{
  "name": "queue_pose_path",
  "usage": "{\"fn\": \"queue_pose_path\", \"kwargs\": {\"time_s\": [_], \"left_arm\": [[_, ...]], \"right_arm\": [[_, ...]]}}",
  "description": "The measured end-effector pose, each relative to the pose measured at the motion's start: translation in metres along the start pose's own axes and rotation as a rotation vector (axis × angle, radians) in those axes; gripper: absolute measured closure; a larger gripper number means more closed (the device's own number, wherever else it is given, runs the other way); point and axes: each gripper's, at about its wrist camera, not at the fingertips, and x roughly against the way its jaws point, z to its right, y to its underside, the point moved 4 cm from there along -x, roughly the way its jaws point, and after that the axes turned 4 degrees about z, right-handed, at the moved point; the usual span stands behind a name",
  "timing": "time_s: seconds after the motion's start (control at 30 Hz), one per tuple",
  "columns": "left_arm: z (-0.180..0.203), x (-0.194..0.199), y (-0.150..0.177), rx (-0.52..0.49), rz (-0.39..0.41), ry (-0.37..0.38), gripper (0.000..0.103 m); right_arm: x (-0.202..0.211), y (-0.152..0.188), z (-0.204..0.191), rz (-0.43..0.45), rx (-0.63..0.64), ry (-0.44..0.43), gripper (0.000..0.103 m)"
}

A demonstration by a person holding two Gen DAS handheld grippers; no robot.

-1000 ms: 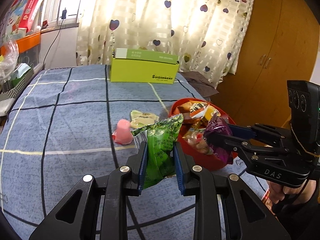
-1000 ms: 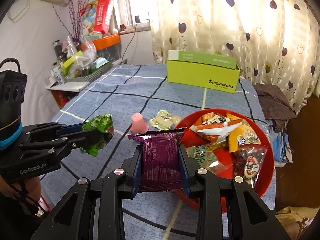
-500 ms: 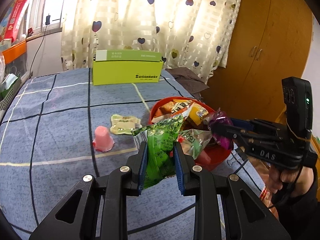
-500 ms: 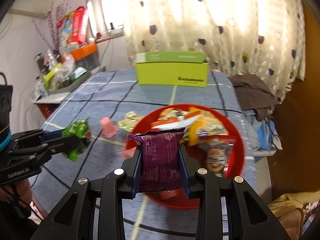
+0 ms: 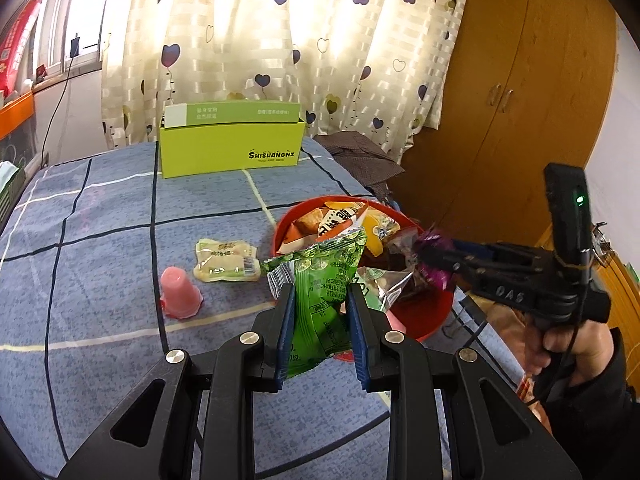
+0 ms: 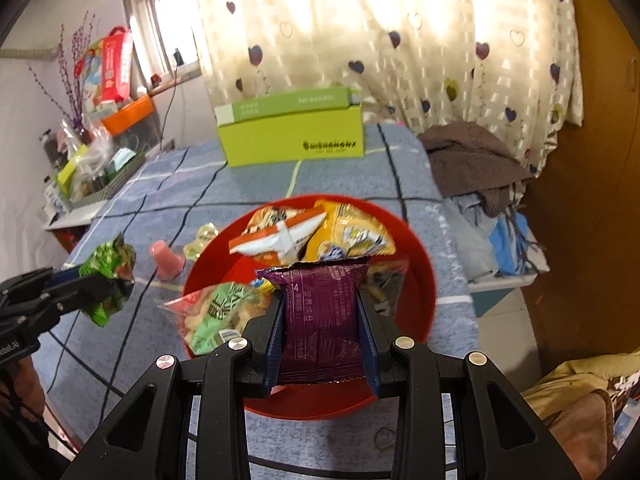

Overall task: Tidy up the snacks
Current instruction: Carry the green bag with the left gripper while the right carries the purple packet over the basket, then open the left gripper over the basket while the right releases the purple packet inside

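The right hand-held gripper [image 6: 320, 320] pinches a purple snack packet [image 6: 320, 312] above the red bowl [image 6: 420, 280]; the left hand-held gripper [image 5: 320, 320] clamps a green snack packet [image 5: 320, 292] beside its rim. Release each low, over a free spot.

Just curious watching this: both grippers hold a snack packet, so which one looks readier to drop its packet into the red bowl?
Probably the right gripper: its purple packet seems to hang over the red bowl, while the left gripper's green packet appears beside it.
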Motion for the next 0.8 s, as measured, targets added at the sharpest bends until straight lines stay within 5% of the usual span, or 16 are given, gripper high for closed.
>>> {"fn": "queue_pose_path", "kwargs": {"time_s": [0.3,0.8], "left_arm": [[0.001,-0.009,-0.002,-0.006,-0.015,0.003,0.077],[0.022,-0.045,-0.02,-0.081,-0.054,0.057,0.077]], "right_arm": [[-0.022,0.013,0.005,-0.077,-0.067,-0.047,0.07],[-0.007,0.005,0.006,-0.02,-0.062,-0.067,0.066]]}}
